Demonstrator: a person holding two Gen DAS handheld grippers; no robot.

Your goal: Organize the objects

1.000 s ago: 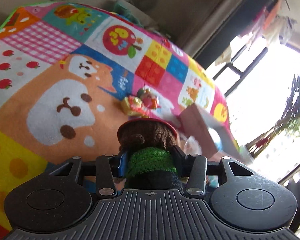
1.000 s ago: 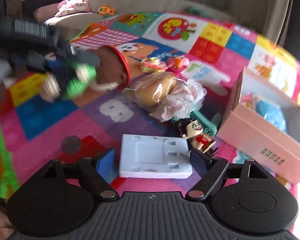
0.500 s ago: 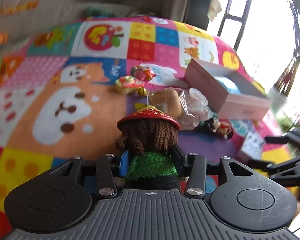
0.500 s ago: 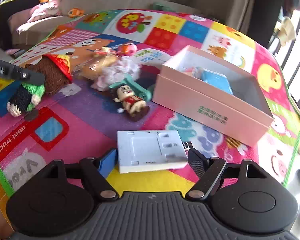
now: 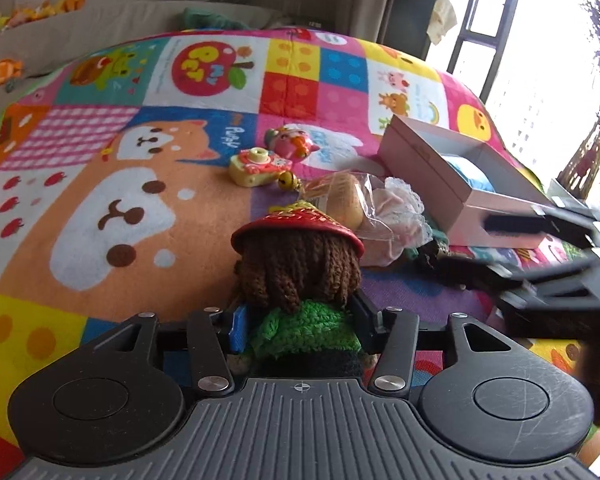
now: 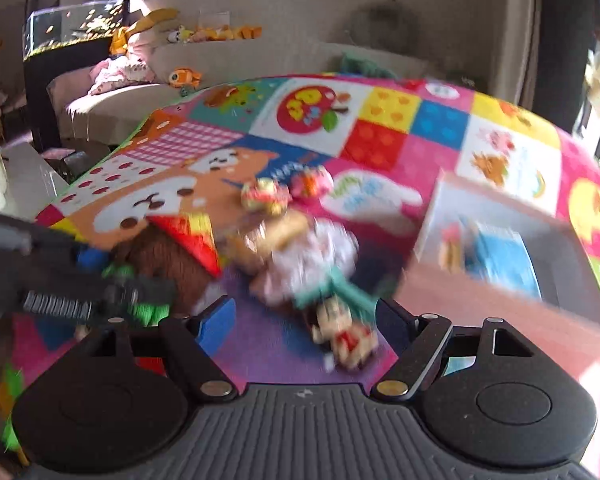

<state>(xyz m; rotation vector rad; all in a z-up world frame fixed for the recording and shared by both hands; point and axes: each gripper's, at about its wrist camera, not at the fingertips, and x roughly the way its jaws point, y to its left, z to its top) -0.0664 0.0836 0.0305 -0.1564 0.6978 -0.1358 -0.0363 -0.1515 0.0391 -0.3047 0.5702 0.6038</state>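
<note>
The left gripper (image 5: 298,320) has a crocheted doll (image 5: 298,276) in a red hat between its fingers, which are spreading though they still touch its green body, above a colourful play mat (image 5: 100,208). Ahead on the mat lie a yellow toy camera (image 5: 256,166), a pink toy (image 5: 290,142) and a bagged bundle (image 5: 364,204). Further right stands an open pink box (image 5: 432,172). The right gripper (image 6: 304,316) is spread wide with nothing between its fingers, hovering over a small figurine (image 6: 346,344) beside the box; its view is blurred.
</note>
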